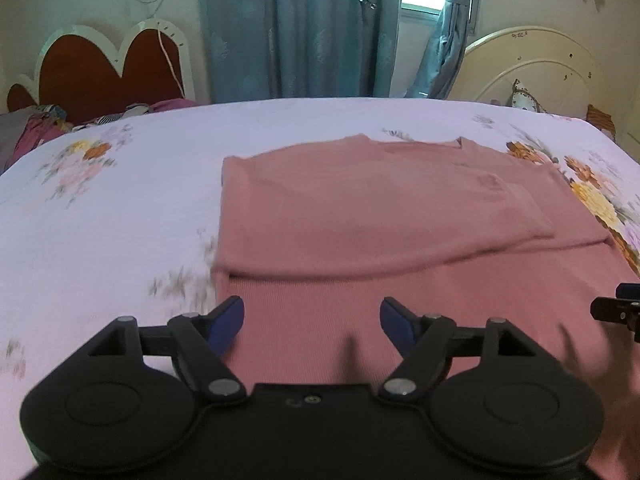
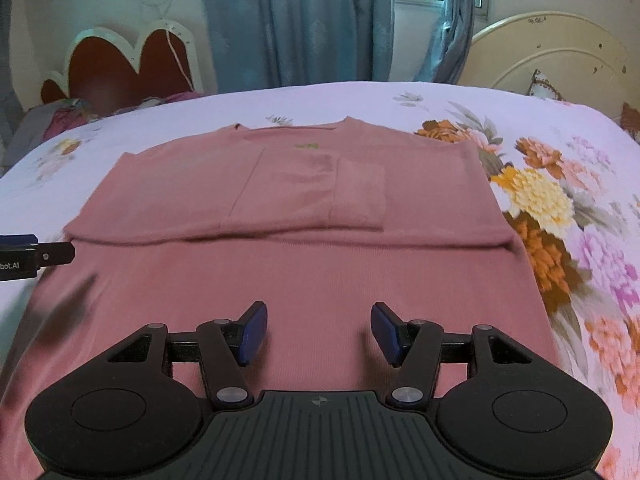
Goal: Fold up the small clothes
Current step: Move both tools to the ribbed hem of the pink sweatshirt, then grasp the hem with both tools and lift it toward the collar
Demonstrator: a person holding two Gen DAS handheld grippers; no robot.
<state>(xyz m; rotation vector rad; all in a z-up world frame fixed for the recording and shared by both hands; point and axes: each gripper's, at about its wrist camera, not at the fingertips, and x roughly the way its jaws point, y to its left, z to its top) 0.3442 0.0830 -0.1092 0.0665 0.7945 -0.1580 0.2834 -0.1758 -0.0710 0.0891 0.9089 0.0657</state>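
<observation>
The left gripper (image 1: 312, 322) hangs over the near left part of a pink shirt (image 1: 384, 216), its jaws spread apart with nothing between them. The right gripper (image 2: 319, 332) is likewise open and empty over the near middle of the shirt. The shirt lies flat on a flowered bed sheet (image 2: 560, 200), its far part folded over toward the near side, with blue curtains (image 2: 296, 20) beyond.

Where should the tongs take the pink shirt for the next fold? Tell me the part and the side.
Probably the near hem corners of the pink shirt, one per tongs, coming from the near bed edge. The sleeves are already folded in over the far half; the near half lies flat and single-layered, ready to carry toward the collar.
</observation>
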